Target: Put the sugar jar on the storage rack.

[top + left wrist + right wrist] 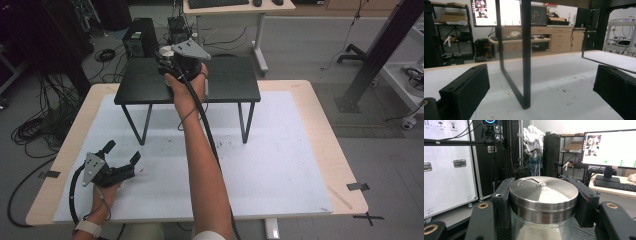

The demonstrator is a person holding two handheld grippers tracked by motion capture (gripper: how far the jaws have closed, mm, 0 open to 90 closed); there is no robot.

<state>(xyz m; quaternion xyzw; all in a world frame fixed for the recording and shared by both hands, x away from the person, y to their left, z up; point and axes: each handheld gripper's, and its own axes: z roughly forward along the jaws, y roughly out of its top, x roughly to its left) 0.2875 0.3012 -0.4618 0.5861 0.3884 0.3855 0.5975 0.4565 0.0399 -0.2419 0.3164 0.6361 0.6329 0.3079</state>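
Note:
A glass jar with a brushed steel lid [543,192] sits between the black jaws of my right gripper [543,196], and both pads [502,195] press on it just under the lid. In the high view the right gripper [172,62] is held over the top of a small black table [230,82], near its back edge; the hand hides most of the jar. I cannot tell whether the jar rests on the tabletop. My left gripper [122,152] lies low at the front left of the white mat, open, with nothing between its jaws [541,92].
The black table stands on thin metal legs [526,50] on a white mat [280,165] that covers the wooden table. One leg frame rises straight ahead of the left gripper. Cables, cases, a desk and a monitor [610,147] surround the table.

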